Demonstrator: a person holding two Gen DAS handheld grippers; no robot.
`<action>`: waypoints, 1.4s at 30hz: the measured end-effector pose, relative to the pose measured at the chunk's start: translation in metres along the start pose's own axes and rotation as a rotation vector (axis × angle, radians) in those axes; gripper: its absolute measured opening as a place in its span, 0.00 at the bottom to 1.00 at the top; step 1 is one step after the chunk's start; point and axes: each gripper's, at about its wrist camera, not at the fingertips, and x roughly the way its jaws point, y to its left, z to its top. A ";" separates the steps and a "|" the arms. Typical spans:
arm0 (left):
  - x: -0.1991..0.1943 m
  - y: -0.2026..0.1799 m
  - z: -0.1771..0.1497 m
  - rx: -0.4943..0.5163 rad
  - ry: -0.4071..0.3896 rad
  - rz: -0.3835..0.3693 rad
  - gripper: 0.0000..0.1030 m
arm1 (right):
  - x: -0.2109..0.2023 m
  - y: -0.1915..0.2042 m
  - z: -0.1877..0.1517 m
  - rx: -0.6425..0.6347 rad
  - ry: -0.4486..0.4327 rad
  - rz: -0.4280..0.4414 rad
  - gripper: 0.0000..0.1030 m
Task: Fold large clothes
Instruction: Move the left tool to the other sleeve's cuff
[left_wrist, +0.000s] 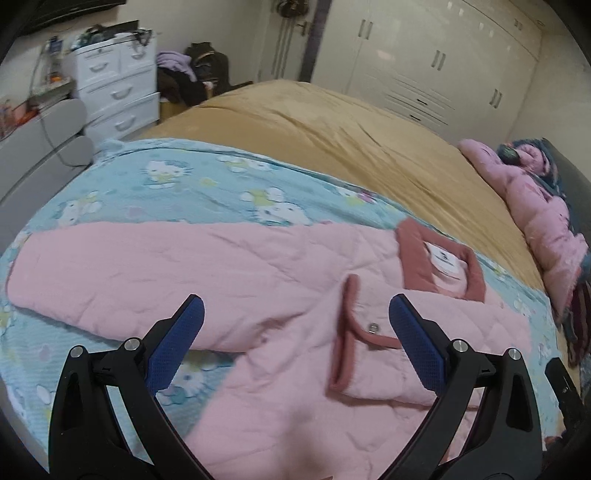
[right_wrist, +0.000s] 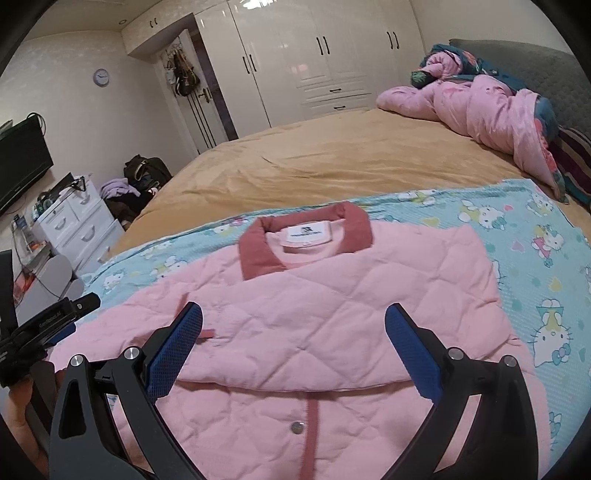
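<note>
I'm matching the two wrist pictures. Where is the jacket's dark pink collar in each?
Left wrist: dark pink collar right of centre, above the right finger.
Right wrist: collar centre, above both fingers.
Shared landmark: the white wardrobe behind the bed.

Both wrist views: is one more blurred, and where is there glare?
Left wrist view: motion blur smears the pink quilted jacket and its collar label. Right wrist view: sharper, the label nearly legible; glare on the glossy white wardrobe doors. Both bend straight lines.
</note>
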 end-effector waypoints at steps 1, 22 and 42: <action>-0.001 0.007 0.001 -0.019 -0.002 -0.003 0.91 | 0.001 0.004 0.000 -0.005 0.002 0.001 0.96; 0.004 0.130 0.008 -0.274 0.017 0.163 0.91 | 0.020 0.126 -0.003 -0.185 0.029 0.143 0.96; 0.002 0.219 -0.010 -0.535 -0.007 0.330 0.91 | 0.056 0.201 -0.035 -0.330 0.146 0.283 0.96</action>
